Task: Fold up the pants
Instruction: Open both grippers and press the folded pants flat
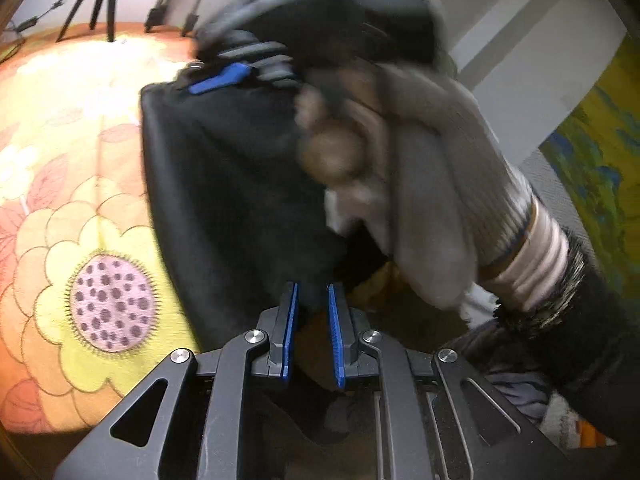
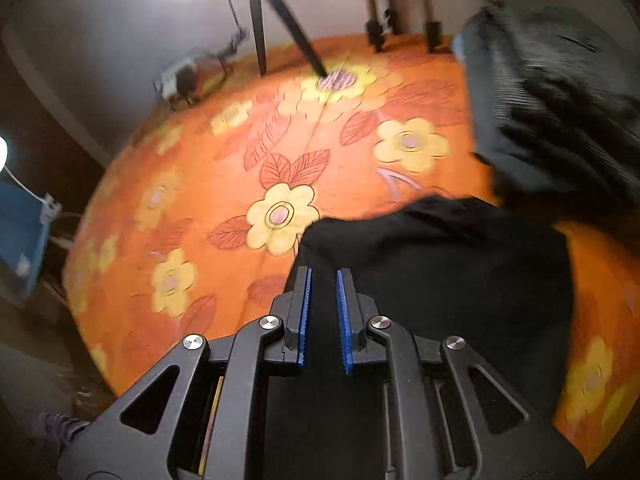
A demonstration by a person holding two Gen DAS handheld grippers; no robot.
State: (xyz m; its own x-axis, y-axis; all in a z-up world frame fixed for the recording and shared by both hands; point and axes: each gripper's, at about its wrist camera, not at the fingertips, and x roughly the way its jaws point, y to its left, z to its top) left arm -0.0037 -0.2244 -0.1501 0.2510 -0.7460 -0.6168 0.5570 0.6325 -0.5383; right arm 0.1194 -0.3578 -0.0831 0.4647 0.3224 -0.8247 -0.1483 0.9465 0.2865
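My left claw (image 1: 312, 300) is nipped tight on the black pants' (image 1: 224, 184) near edge. My right claw (image 2: 323, 284) is nearly closed over the same cloth on the floral rug (image 2: 224, 184); whether it bites, I can't tell. Lift together, edges aligned.

Orange floral carpet (image 2: 248, 184); black tripod legs (image 2: 280, 28) standing on it by pale wall (image 2: 120, 40); bright glare overhead
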